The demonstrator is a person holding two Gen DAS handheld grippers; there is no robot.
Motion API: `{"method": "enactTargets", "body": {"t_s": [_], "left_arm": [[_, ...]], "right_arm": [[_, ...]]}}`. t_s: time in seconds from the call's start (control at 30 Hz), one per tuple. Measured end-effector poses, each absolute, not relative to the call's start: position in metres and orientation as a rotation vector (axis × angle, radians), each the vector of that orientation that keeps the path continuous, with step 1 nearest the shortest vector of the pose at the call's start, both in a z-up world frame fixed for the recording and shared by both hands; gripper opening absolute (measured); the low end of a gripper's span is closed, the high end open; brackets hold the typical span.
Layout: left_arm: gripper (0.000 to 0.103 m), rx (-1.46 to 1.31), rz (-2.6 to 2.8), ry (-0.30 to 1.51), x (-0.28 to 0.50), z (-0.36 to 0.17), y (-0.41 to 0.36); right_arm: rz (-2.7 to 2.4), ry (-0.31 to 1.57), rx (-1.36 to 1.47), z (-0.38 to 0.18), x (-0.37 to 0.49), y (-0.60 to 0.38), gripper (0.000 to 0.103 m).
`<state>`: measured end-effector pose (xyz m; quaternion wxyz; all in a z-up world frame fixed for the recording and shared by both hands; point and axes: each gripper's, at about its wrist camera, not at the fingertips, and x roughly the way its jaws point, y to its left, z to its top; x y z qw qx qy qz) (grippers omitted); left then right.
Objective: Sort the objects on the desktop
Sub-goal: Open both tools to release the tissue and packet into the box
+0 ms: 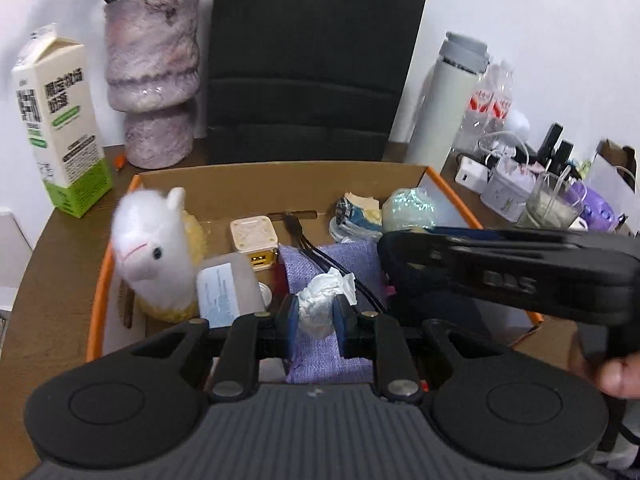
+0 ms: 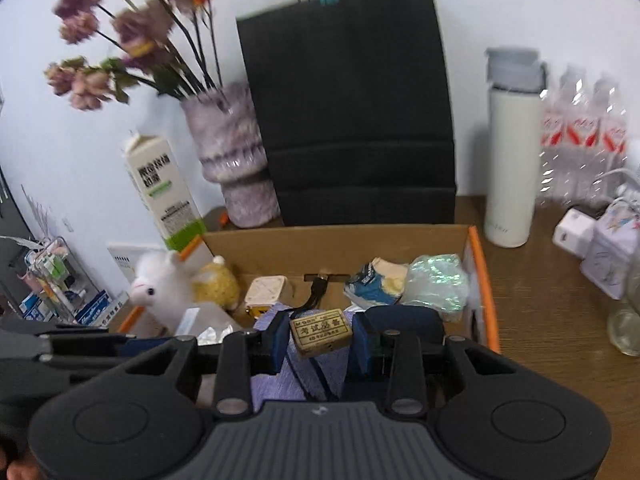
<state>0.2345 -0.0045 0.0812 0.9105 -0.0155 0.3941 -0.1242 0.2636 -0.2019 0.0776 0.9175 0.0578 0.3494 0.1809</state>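
Observation:
My left gripper point(image 1: 316, 312) is shut on a crumpled white tissue point(image 1: 324, 300), held over the open cardboard box point(image 1: 280, 184) with the orange rim. My right gripper point(image 2: 320, 338) is shut on a small worn eraser point(image 2: 320, 330) with printed characters, also above the box point(image 2: 340, 244). The right gripper's black body point(image 1: 508, 276) crosses the right side of the left wrist view. In the box lie a white plush alpaca point(image 1: 152, 256), a cream cube charger point(image 1: 254, 236), a purple cloth point(image 1: 340, 256), a black cable point(image 1: 320, 256) and a pale plastic bag point(image 1: 408, 208).
Behind the box stand a black paper bag point(image 2: 352, 120), a marbled vase with dried flowers point(image 2: 232, 152) and a milk carton point(image 1: 60, 120). To the right are a white flask point(image 2: 512, 160), wrapped bottles point(image 2: 580, 140), a white plug point(image 2: 572, 236) and a glass point(image 1: 548, 204).

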Motion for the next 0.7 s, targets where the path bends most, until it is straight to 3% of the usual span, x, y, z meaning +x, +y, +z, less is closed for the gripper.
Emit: {"method": "enactTargets", "body": {"t_s": [0.1,0.2,0.43,0.57,0.63,0.7], "left_arm": [[0.029,0.015,-0.282,0.828,0.242,0.076,-0.008],[0.052,0.049,-0.281,0.834,0.241,0.079,-0.007],[0.060,0.025,-0.251,0.756,0.225,0.117,0.003],[0.074,-0.002,-0.187,0.768,0.221,0.135,0.009],[0.080,-0.002,-0.153,0.786,0.217,0.142,0.011],[0.084,0.017,-0.139,0.813,0.215,0.147,0.012]], "right_arm": [[0.377,0.761,0.090,0.069,0.282,-0.191,0.033],[0.345,0.791,0.054,0.061,0.294,-0.185,0.034],[0.324,0.749,0.068,0.085,0.281,-0.198,0.038],[0.308,0.710,0.024,0.113,0.262,-0.203,0.040],[0.292,0.697,0.001,0.129,0.252,-0.205,0.043],[0.274,0.692,-0.026,0.145,0.241,-0.206,0.054]]}}
